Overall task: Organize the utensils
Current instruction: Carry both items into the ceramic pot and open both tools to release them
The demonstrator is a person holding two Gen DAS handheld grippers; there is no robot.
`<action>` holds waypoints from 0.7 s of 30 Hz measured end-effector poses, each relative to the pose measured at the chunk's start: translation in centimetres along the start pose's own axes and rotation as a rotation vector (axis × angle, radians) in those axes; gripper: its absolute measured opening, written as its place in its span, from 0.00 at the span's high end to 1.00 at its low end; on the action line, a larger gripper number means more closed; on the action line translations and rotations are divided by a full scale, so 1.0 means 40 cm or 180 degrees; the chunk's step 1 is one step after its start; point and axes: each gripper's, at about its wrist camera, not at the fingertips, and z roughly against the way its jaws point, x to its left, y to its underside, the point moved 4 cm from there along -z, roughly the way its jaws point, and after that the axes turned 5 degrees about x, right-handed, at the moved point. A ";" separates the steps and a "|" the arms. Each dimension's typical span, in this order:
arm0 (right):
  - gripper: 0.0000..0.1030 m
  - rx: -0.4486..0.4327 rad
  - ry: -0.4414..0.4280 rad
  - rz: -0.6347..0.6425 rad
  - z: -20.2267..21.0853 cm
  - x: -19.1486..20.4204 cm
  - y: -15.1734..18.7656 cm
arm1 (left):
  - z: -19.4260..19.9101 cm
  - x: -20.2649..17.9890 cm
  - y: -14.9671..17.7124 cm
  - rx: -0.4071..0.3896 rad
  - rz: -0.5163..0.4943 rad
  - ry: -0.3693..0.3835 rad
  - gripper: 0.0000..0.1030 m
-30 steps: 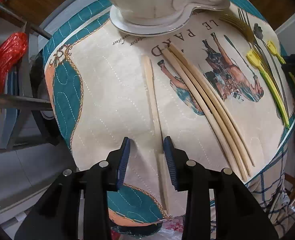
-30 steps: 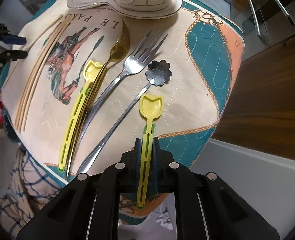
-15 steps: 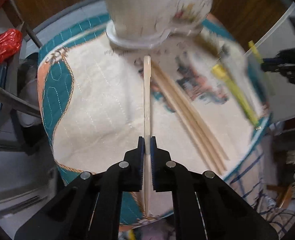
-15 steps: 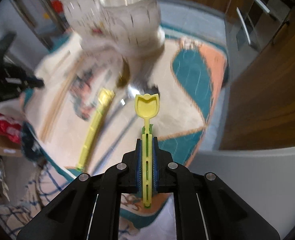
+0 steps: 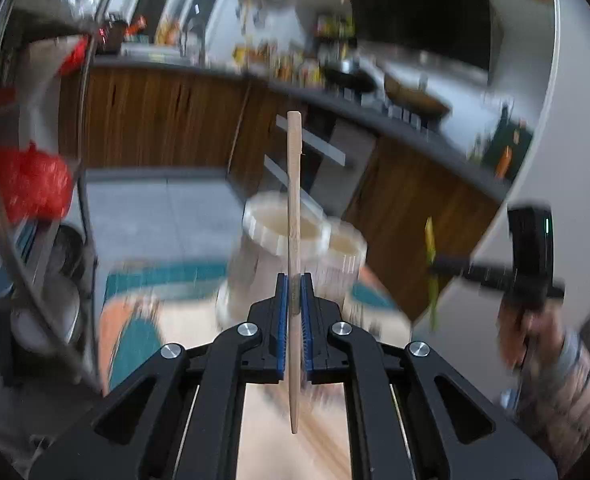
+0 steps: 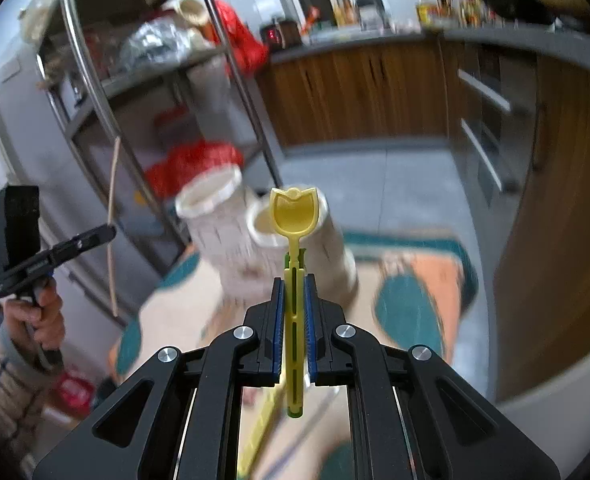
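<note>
Left gripper (image 5: 293, 308) clamped on a wooden chopstick (image 5: 293, 216), right gripper (image 6: 293, 312) clamped on a yellow spoon (image 6: 293, 216), both raised near the twin white holder (image 6: 255, 224). Best lowered tip-first, one per cup, slowly.

A pale wooden chopstick (image 5: 293, 216) stands nearly upright, lifted clear above the white twin-cup utensil holder (image 5: 287, 240), its thick end up. A yellow tulip-headed plastic pick (image 6: 293, 240) with a green-edged slotted handle stands upright too, raised above the same holder, head up.
</note>
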 end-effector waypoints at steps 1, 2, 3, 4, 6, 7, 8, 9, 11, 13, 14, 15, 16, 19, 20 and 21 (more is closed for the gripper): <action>0.90 -0.0087 0.0002 0.0023 -0.002 0.011 -0.014 | -0.007 -0.009 -0.034 -0.0177 0.0003 0.0011 0.94; 0.90 -0.0191 -0.0012 0.0046 -0.007 0.026 -0.033 | -0.020 -0.016 -0.055 -0.0291 -0.0004 -0.0004 0.94; 0.90 -0.0285 0.0007 0.0075 -0.010 0.038 -0.049 | -0.027 -0.023 -0.080 -0.0414 -0.0009 -0.0030 0.94; 0.90 -0.0377 0.0012 0.0109 -0.012 0.050 -0.068 | -0.038 -0.028 -0.104 -0.0518 -0.0012 -0.0062 0.94; 0.90 -0.0510 0.0021 0.0151 -0.025 0.064 -0.098 | -0.062 -0.034 -0.146 -0.0683 -0.0024 -0.0153 0.94; 0.90 -0.0557 0.0039 0.0171 -0.025 0.076 -0.106 | -0.071 -0.036 -0.167 -0.0774 -0.0046 -0.0207 0.94; 0.90 -0.0627 0.0039 0.0192 -0.033 0.084 -0.128 | -0.081 -0.043 -0.178 -0.0842 -0.0072 -0.0252 0.94; 0.90 -0.0667 0.0041 0.0197 -0.035 0.087 -0.140 | -0.091 -0.043 -0.184 -0.0905 -0.0100 -0.0287 0.94; 0.90 -0.0740 0.0106 0.0236 -0.049 0.093 -0.159 | -0.120 -0.049 -0.203 -0.1030 -0.0186 -0.0418 0.94; 0.90 -0.0830 0.0145 0.0232 -0.067 0.090 -0.180 | -0.143 -0.050 -0.204 -0.1099 -0.0254 -0.0473 0.94; 0.90 -0.0851 0.0160 0.0227 -0.080 0.086 -0.182 | -0.152 -0.049 -0.202 -0.1113 -0.0248 -0.0496 0.94; 0.90 -0.0873 0.0196 0.0215 -0.092 0.081 -0.189 | -0.163 -0.047 -0.196 -0.1116 -0.0223 -0.0502 0.94; 0.90 -0.0885 0.0215 0.0210 -0.100 0.077 -0.191 | -0.175 -0.042 -0.185 -0.1112 -0.0173 -0.0490 0.94; 0.90 -0.0884 0.0257 0.0185 -0.139 0.065 -0.191 | -0.194 -0.027 -0.152 -0.1071 -0.0116 -0.0478 0.94; 0.90 -0.0863 0.0279 0.0189 -0.154 0.061 -0.185 | -0.198 -0.020 -0.128 -0.1040 -0.0116 -0.0477 0.94; 0.90 -0.0848 0.0330 0.0212 -0.168 0.058 -0.177 | -0.202 -0.019 -0.114 -0.1018 -0.0125 -0.0484 0.94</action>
